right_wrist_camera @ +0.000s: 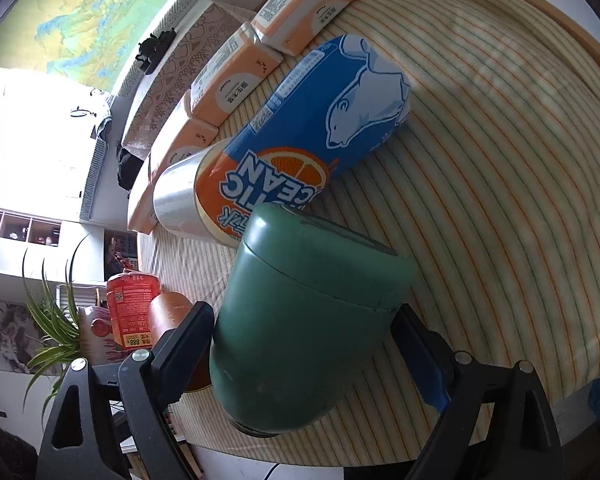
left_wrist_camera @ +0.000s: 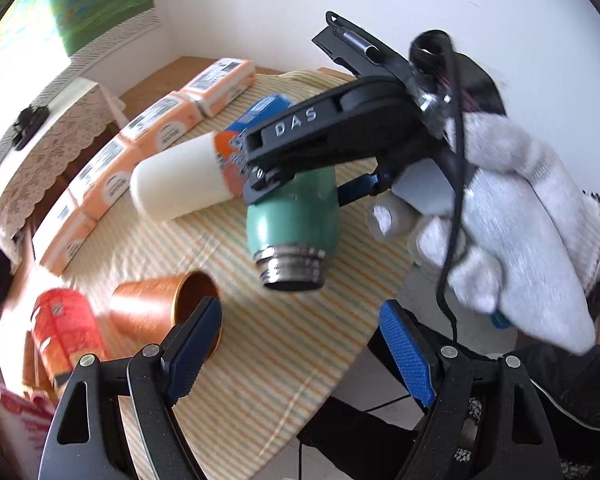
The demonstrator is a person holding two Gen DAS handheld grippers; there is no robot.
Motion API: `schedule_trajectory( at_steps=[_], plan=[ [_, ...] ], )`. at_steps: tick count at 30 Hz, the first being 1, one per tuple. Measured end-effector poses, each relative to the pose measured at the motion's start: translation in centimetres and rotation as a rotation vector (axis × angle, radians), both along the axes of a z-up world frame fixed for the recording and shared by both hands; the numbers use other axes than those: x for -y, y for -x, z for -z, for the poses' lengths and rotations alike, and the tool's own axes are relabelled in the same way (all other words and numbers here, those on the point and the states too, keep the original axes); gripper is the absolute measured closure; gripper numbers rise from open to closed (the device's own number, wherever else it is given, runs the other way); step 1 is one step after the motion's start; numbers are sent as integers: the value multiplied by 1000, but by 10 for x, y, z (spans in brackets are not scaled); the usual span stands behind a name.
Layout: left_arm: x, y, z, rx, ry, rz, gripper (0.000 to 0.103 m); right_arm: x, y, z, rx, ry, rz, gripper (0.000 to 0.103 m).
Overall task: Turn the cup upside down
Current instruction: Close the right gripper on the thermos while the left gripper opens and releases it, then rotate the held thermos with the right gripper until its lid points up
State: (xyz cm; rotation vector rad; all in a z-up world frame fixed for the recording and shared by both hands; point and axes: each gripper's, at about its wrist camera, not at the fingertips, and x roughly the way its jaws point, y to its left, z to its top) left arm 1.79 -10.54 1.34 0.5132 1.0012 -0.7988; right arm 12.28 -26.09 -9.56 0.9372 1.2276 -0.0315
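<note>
Cup (right_wrist_camera: 300,320) tilted in right tongs (right_wrist_camera: 304,344)

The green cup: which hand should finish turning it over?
The right. Its gripper already clamps the green cup, lifted over the cloth with its threaded mouth tipping downward. The left gripper is open, holding nothing, near the copper cup.

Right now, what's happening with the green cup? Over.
Right gripper shut on green cup, tilted mouth-down above striped cloth. Left gripper open, empty. Copper cup on its side nearby.
</note>
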Motion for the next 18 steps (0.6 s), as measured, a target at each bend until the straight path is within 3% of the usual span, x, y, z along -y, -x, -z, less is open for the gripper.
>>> schedule_trajectory(
  at_steps=[10, 18],
  plan=[
    [-69, 29, -12, 30, 91, -115, 19, -11, 1, -5, 47, 78, -50, 23],
    [-102, 40, -17, 31, 181, -196, 19, -28, 15, -17, 226, 262, -177, 24]
  ],
)
